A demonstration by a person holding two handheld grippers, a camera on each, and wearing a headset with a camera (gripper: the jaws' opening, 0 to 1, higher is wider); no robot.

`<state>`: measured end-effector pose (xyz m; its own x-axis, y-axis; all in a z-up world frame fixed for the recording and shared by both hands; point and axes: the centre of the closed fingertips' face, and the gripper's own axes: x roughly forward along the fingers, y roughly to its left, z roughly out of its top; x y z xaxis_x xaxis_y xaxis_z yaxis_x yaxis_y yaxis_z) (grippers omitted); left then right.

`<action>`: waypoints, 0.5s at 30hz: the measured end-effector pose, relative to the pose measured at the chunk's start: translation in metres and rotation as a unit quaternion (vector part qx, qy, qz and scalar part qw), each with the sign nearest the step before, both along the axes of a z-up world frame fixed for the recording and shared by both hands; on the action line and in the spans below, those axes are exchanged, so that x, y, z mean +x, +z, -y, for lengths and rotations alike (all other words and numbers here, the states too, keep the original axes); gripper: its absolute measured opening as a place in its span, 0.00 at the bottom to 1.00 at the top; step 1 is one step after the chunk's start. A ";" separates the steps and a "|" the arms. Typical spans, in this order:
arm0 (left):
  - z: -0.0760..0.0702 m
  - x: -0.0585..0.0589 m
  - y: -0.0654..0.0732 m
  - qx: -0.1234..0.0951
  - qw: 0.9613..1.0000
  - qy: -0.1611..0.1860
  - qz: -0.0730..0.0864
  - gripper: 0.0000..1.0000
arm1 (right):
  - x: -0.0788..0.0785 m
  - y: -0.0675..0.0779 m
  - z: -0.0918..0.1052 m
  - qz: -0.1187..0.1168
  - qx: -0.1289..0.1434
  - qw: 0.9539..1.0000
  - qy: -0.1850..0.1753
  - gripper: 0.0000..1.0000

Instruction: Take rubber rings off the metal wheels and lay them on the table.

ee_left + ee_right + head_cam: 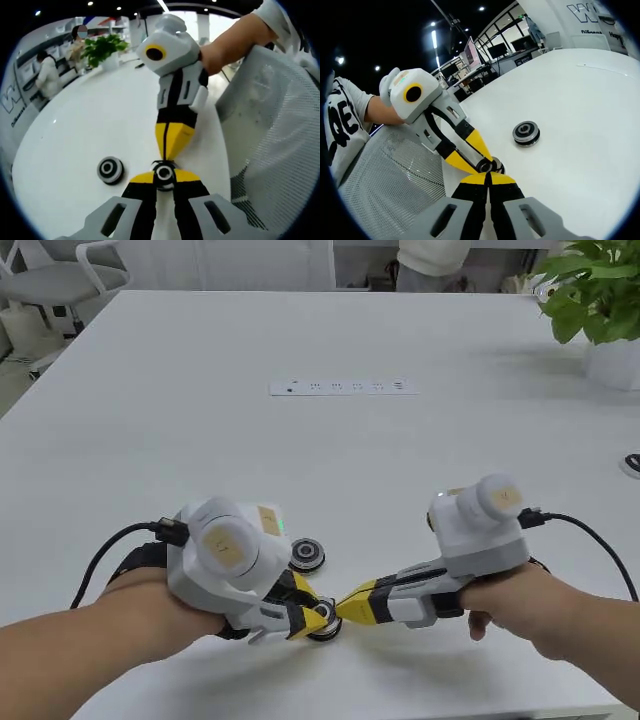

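Note:
A small metal wheel (325,625) with a black rubber ring is held just above the white table (400,460), near its front edge. My left gripper (318,618) is shut on this wheel (164,172), one yellow jaw on each side. My right gripper (346,608) comes in from the right, and its shut yellow tips (167,156) pinch the black ring at the wheel's rim (488,164). A second wheel (306,554) with its ring on lies flat on the table just beyond the left gripper.
A white power strip (343,387) lies at mid-table. A potted plant (600,300) stands at the far right corner and an office chair (60,280) at the far left. A mesh chair back (270,125) is close behind the front edge.

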<state>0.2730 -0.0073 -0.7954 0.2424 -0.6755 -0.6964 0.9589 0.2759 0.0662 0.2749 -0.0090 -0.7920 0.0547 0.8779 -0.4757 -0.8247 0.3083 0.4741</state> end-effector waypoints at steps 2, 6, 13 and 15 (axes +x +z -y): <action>0.000 0.000 0.000 0.001 1.000 0.000 0.001 0.11 | -0.001 0.000 0.000 0.001 0.001 1.000 0.001 0.00; 0.000 0.000 0.000 0.001 1.000 0.000 0.000 0.11 | -0.002 0.001 -0.002 0.001 0.002 1.000 0.004 0.00; 0.000 0.000 0.000 0.001 1.000 0.000 0.001 0.11 | -0.004 0.003 -0.004 0.003 0.004 1.000 0.009 0.00; 0.000 0.000 0.000 0.001 1.000 0.000 0.000 0.11 | -0.003 0.003 -0.004 0.005 0.004 1.000 0.011 0.00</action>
<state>0.2728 -0.0070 -0.7955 0.2428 -0.6744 -0.6973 0.9590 0.2754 0.0676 0.2715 -0.0045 -0.7893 0.0406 0.8831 -0.4674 -0.8358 0.2863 0.4684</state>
